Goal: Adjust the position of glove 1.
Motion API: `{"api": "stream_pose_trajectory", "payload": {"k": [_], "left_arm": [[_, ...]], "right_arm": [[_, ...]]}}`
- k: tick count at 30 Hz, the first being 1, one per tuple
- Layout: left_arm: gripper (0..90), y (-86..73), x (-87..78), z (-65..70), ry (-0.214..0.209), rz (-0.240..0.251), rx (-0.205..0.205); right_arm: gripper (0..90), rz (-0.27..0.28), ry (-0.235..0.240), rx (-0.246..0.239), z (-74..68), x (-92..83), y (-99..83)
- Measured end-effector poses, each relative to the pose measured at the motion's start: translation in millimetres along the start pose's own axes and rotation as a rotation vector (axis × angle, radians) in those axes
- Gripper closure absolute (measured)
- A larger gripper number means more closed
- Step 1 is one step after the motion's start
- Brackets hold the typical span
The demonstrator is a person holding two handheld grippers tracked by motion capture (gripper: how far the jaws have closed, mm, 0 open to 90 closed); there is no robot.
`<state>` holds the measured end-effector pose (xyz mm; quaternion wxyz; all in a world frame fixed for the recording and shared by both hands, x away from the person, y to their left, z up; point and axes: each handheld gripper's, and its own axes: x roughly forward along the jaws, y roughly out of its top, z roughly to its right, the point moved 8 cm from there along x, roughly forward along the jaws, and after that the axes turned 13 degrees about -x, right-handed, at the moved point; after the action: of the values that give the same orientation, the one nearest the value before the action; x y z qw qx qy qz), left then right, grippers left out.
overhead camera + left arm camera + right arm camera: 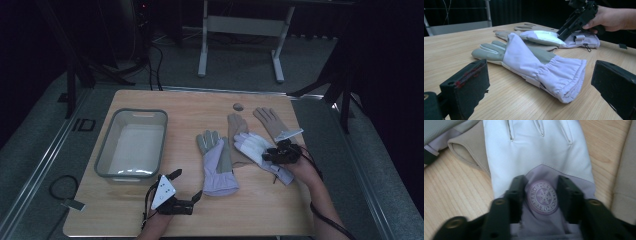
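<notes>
On the wooden table, four gloves are laid out to the right of a grey plastic tub. Nearest the left gripper lies a grey-and-lilac glove, fingers pointing away from the person and its gathered cuff toward the table's near edge; in the left gripper view the same glove is seen lying flat between and beyond the two black jaws, which stand wide apart with nothing between them and touch no glove. To the right, a white-and-lilac glove is laid partly over a tan glove, and a second tan glove lies farther back, near the table's right edge. A small dark object is seen on the table beyond the gloves; what it is cannot be told.

The right gripper is held by a hand and is pointed down onto the back of the white-and-lilac glove. In the right gripper view its jaws are seen partly open, set on the lilac fabric on either side of a round snowflake badge; the white part of the glove extends beyond them. Whether the pads press on the fabric cannot be told. In the left gripper view the right gripper is seen tilted, its tips on that glove.
</notes>
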<state>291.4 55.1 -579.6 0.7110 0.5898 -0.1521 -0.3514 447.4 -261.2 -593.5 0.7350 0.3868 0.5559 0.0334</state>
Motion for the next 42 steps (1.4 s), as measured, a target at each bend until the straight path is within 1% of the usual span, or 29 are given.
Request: {"api": "stream_pose_trajectory", "payload": {"k": [1, 3, 6, 8, 9, 10, 11, 12, 13, 14, 15, 16, 17, 18, 19, 21, 23, 24, 25, 29, 30, 31, 33, 35, 36, 37, 40, 41, 42], "left_arm": [[1.5, 0.0, 0.0, 0.0, 0.0, 0.001, 0.001], [1.5, 0.1, 0.1, 0.0, 0.001, 0.001, -0.002], [1.5, 0.1, 0.0, -0.1, 0.002, 0.001, 0.0], [1.5, 0.1, 0.0, -0.1, 0.002, 0.001, 0.002], [1.5, 0.1, 0.1, -0.1, 0.003, 0.001, 0.001], [1.5, 0.1, 0.1, -0.1, 0.003, 0.001, 0.001], [1.5, 0.2, 0.2, -0.3, 0.004, 0.002, -0.001], [1.5, 0.2, 0.2, -0.3, 0.004, 0.002, -0.001], [1.5, 0.2, 0.2, -0.4, 0.005, 0.003, -0.004], [1.5, 0.2, 0.2, -0.4, 0.005, 0.003, -0.004], [1.5, 0.2, 0.2, -0.4, 0.006, 0.002, -0.004], [1.5, 0.2, 0.2, -0.4, 0.006, 0.002, -0.003], [1.5, 0.2, 0.2, -0.4, 0.007, 0.002, -0.002], [1.5, 0.2, 0.2, -0.4, 0.007, 0.002, -0.002], [1.5, 0.2, 0.2, -0.3, 0.006, 0.002, 0.001], [1.5, 0.1, 0.1, -0.1, 0.005, 0.001, 0.003], [1.5, 0.1, 0.2, -0.1, 0.006, 0.0, 0.003], [1.5, 0.1, 0.2, -0.1, 0.006, 0.0, 0.003], [1.5, 0.0, 0.3, -0.2, 0.006, -0.002, 0.003], [1.5, -0.1, 0.4, -0.1, 0.006, -0.003, 0.004], [1.5, -0.1, 0.4, -0.1, 0.006, -0.003, 0.004], [1.6, -0.1, 0.4, 0.0, 0.006, -0.003, 0.005], [1.5, -0.1, 0.3, 0.0, 0.006, -0.003, 0.007], [1.5, -0.2, 0.4, 0.1, 0.005, -0.004, 0.006], [1.5, -0.2, 0.4, 0.1, 0.005, -0.004, 0.006], [1.6, -0.1, 0.4, 0.1, 0.005, -0.004, 0.007], [1.5, -0.1, 0.4, 0.1, 0.005, -0.004, 0.008], [1.5, -0.2, 0.4, 0.2, 0.005, -0.004, 0.008], [1.5, -0.2, 0.4, 0.2, 0.005, -0.004, 0.008]], "right_arm": [[68.9, 0.0, -0.024, 0.031, -2.4, -1.3, -0.1], [75.0, 0.004, -0.063, 0.055, -6.2, -4.4, 1.9], [78.6, 0.036, -0.09, 0.13, -10.0, -14.3, 5.5], [79.4, 0.06, -0.139, 0.184, -14.0, -26.2, 8.6], [79.6, 0.084, -0.158, 0.214, -15.5, -32.8, 10.7], [79.6, 0.084, -0.158, 0.214, -15.5, -32.8, 10.7], [79.8, 0.153, -0.204, 0.284, -18.3, -50.4, 16.3], [79.8, 0.169, -0.212, 0.307, -18.7, -54.8, 17.3], [79.8, 0.209, -0.244, 0.356, -19.3, -65.9, 20.0], [79.8, 0.231, -0.273, 0.385, -20.0, -74.7, 21.7], [79.8, 0.243, -0.317, 0.412, -20.2, -82.4, 22.0], [79.8, 0.245, -0.353, 0.43, -20.4, -87.4, 21.6], [79.7, 0.239, -0.409, 0.459, -20.4, -92.8, 19.0], [79.7, 0.239, -0.409, 0.459, -20.4, -92.8, 19.0], [79.6, 0.215, -0.481, 0.503, -20.1, -94.3, 11.8], [79.4, 0.193, -0.518, 0.543, -19.3, -89.6, 3.5], [79.3, 0.191, -0.513, 0.591, -17.6, -81.6, -3.1], [79.3, 0.191, -0.513, 0.591, -17.6, -81.6, -3.1], [79.1, 0.181, -0.51, 0.622, -15.0, -70.9, -8.7], [78.5, 0.144, -0.513, 0.65, -11.3, -50.8, -16.0], [78.5, 0.144, -0.513, 0.65, -11.3, -50.8, -16.0], [78.0, 0.126, -0.51, 0.658, -9.6, -41.6, -19.4], [76.8, 0.114, -0.509, 0.655, -9.5, -35.0, -20.6], [74.6, 0.099, -0.511, 0.626, -10.0, -31.5, -19.2], [74.6, 0.099, -0.511, 0.626, -10.0, -31.5, -19.2], [70.2, 0.102, -0.505, 0.613, -9.8, -31.9, -18.1], [63.1, 0.113, -0.465, 0.597, -10.9, -35.3, -16.4], [59.9, 0.115, -0.448, 0.57, -11.9, -38.5, -14.9], [59.9, 0.115, -0.448, 0.57, -11.9, -38.5, -14.9]]}}
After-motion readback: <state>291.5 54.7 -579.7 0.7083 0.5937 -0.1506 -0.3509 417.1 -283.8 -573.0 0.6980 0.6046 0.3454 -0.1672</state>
